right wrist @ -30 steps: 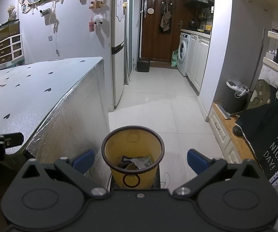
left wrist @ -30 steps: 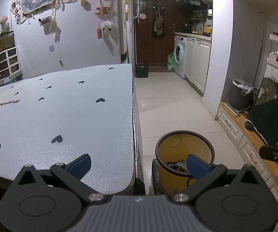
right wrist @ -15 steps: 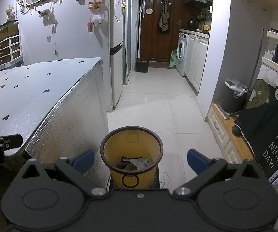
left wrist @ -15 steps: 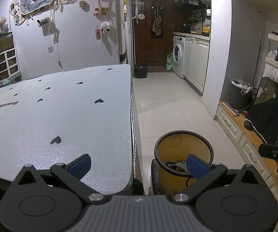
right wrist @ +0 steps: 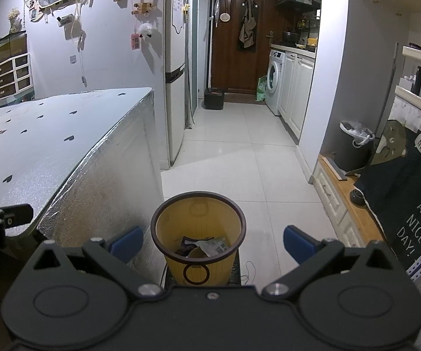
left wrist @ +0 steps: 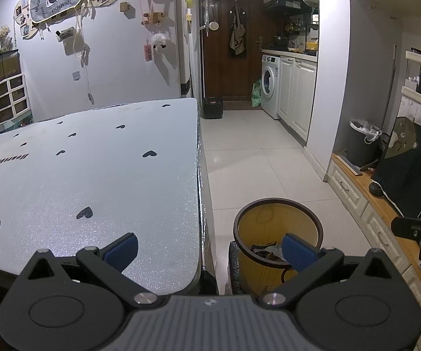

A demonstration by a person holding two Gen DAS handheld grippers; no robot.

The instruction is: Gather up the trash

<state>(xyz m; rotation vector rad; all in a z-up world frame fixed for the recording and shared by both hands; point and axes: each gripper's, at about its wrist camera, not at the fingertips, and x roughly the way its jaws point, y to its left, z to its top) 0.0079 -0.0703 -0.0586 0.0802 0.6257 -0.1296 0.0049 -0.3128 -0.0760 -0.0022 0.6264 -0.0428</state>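
Bin (right wrist: 198, 234) on the floor right of the desk (left wrist: 93, 175) holds trash (right wrist: 207, 247); left gripper (left wrist: 209, 248) and right gripper (right wrist: 213, 242) hang released, empty.

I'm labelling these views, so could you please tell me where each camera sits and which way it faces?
Left wrist: on the left gripper, over the table edge, facing down the hallway; the right gripper's tip shows at right.
Right wrist: on the right gripper, above the bin, same heading; the left gripper's tip shows at left.
Shared: bin, table, washer.
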